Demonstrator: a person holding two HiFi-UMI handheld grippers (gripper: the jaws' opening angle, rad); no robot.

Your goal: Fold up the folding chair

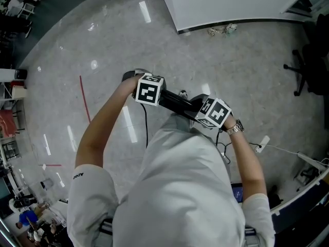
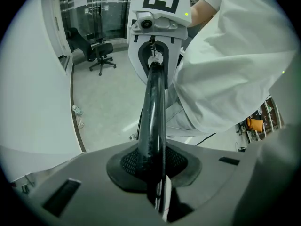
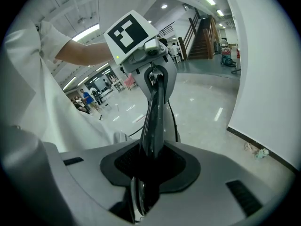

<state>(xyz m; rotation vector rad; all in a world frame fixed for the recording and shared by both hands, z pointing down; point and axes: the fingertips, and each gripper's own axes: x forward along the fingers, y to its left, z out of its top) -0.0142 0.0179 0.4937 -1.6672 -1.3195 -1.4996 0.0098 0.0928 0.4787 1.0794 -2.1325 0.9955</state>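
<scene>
Spanning the middle of the head view from upper left to lower right, the folding chair's glossy black bar (image 1: 177, 103) runs between both tools. The left gripper (image 2: 157, 187) and right gripper (image 3: 141, 187) have fingers (image 2: 166, 194) clenched on its opposite ends, so neither is nearer.

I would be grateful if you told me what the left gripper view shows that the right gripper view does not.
Only the left gripper view: a black office chair. Only the right gripper view: a staircase and distant people. Both: a black bar clamped in the left gripper and the right gripper, and the person's white shirt.
</scene>
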